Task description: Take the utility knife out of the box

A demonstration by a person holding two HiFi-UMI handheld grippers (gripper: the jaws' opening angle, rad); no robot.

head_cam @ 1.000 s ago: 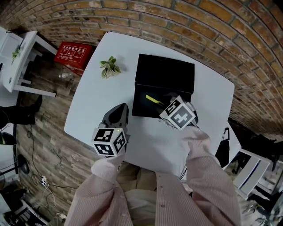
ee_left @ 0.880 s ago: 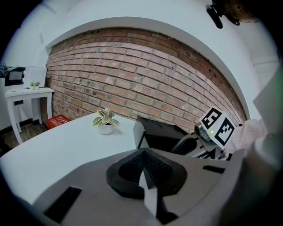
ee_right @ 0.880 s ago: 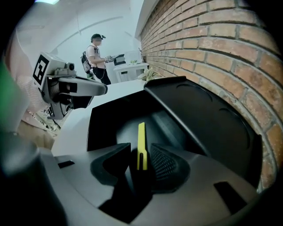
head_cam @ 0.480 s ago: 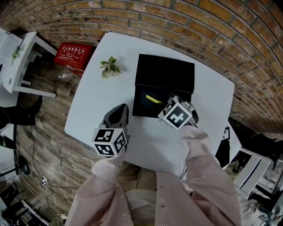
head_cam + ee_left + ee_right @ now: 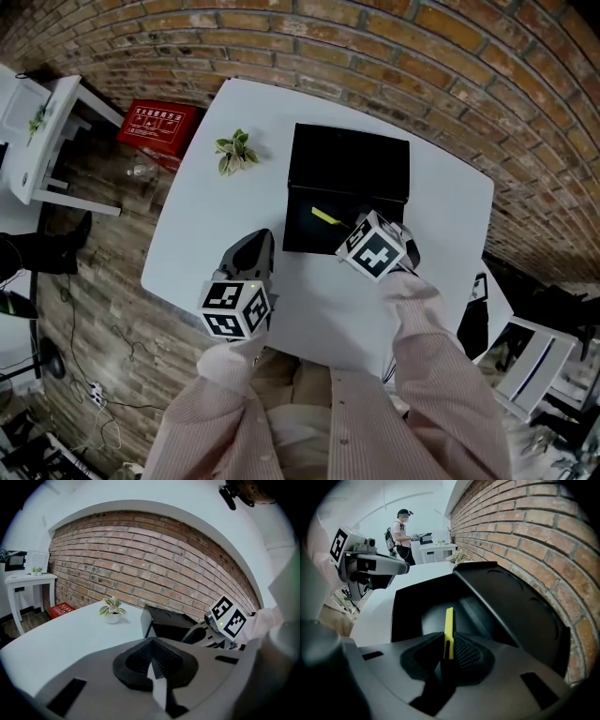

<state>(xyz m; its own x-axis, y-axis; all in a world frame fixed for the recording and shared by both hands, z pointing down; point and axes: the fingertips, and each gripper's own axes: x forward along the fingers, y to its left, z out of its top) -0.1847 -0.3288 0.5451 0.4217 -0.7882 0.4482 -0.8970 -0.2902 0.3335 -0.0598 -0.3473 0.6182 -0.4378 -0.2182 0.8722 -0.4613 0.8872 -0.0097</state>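
A black box (image 5: 347,155) stands open on the white table (image 5: 441,206), its lid raised at the far side. A yellow utility knife (image 5: 325,217) lies slanted inside it. My right gripper (image 5: 354,231) reaches steeply down into the box. In the right gripper view its jaws are closing on the knife (image 5: 449,625), and the right gripper (image 5: 448,651) has both pads against the knife's near end. My left gripper (image 5: 253,246) rests over the table left of the box, shut on nothing, as the left gripper view shows (image 5: 152,662).
A small potted plant (image 5: 236,150) stands on the table left of the box. On the floor lie a red case (image 5: 157,124) and a white side table (image 5: 37,131). A brick wall runs behind the table. A person (image 5: 404,534) stands far off.
Both grippers keep their places. The head camera has shifted a little, so the table and box sit slightly lower and to the right in the picture.
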